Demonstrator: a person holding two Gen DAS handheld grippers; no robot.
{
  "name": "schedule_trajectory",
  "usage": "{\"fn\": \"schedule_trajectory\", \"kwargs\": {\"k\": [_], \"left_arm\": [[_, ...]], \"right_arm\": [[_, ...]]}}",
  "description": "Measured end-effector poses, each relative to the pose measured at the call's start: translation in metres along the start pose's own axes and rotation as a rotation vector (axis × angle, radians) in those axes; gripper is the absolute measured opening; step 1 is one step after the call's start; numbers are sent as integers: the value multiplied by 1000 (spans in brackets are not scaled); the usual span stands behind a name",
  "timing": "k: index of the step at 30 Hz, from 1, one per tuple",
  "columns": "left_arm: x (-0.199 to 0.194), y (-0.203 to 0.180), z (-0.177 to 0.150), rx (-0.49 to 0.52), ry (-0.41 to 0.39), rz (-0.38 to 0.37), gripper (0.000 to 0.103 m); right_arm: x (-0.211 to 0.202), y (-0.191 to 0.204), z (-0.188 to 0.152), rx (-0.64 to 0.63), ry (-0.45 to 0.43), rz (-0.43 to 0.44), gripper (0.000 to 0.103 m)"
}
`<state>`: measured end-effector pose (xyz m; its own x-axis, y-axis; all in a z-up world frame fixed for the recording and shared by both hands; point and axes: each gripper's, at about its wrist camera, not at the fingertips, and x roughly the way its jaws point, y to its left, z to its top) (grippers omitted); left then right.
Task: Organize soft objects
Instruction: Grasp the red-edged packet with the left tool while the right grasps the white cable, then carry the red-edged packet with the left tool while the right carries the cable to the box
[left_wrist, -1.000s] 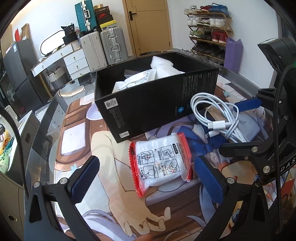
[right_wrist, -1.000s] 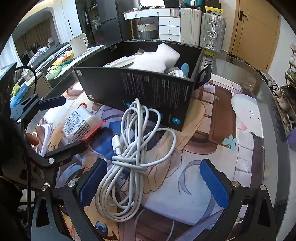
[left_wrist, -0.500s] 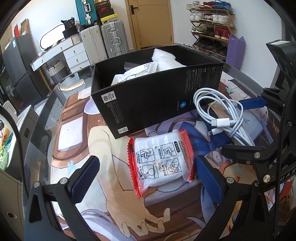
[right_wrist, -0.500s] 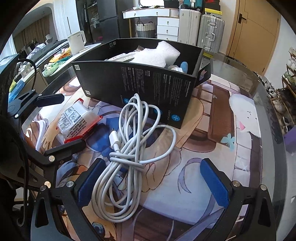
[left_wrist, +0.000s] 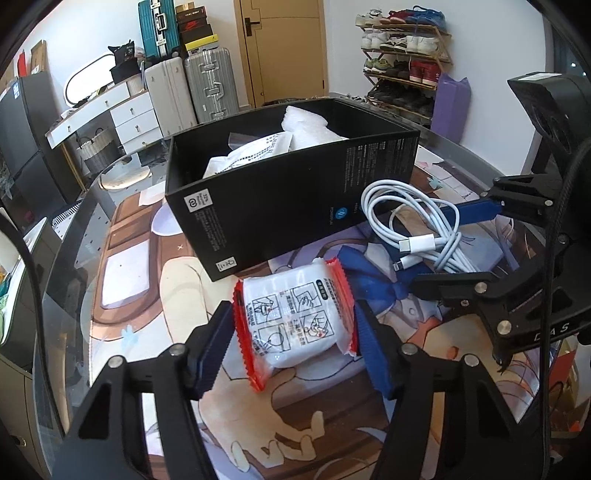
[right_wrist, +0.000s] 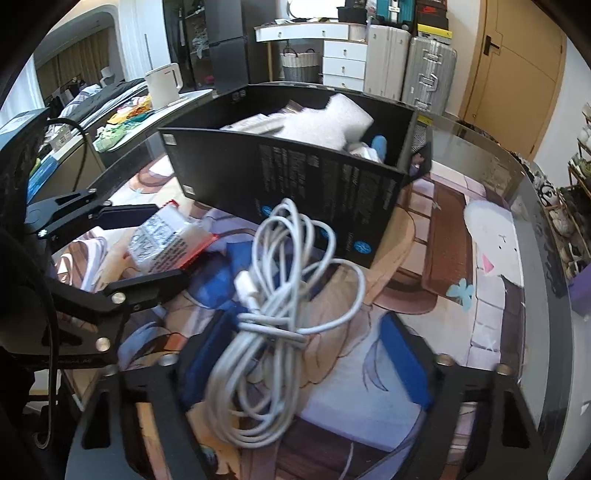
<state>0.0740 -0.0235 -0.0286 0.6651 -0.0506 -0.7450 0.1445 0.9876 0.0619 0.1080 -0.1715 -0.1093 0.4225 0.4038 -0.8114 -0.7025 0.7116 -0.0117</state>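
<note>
A white soft packet with red edges (left_wrist: 295, 319) lies on the printed table mat in front of a black box (left_wrist: 280, 206). My left gripper (left_wrist: 295, 343) has its blue pads on both sides of the packet, touching its edges. A coiled white cable (right_wrist: 273, 314) lies right of the packet; it also shows in the left wrist view (left_wrist: 413, 221). My right gripper (right_wrist: 303, 365) straddles the cable, jaws partly closed, with a gap on the right side. The black box (right_wrist: 295, 181) holds white soft items (right_wrist: 325, 122).
The glass table edge (right_wrist: 546, 258) curves along the right. A white kettle (right_wrist: 164, 83) stands on a counter at the back left. Suitcases (left_wrist: 192, 92) and a shoe rack (left_wrist: 402, 55) stand beyond the table.
Both grippers have narrowed. The left jaws have closed in onto the packet's sides. The right jaws have closed toward the cable and moved forward over it.
</note>
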Motion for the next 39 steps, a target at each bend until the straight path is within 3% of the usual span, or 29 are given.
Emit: {"fn": "schedule_trajectory", "kwargs": {"k": [4, 12, 27, 39], "left_arm": [[-1, -1, 0, 7, -7, 2, 60], [-1, 1, 0, -10, -7, -5, 59], [-2, 8, 1, -41, -5, -29, 58], [-15, 13, 6, -72, -24, -39, 57]], "right_arm": [[-2, 5, 1, -19, 2, 12, 65], [-6, 13, 3, -40, 4, 27, 36], [-28, 8, 2, -52, -43, 42, 33], [-62, 3, 13, -7, -169, 65, 33]]}}
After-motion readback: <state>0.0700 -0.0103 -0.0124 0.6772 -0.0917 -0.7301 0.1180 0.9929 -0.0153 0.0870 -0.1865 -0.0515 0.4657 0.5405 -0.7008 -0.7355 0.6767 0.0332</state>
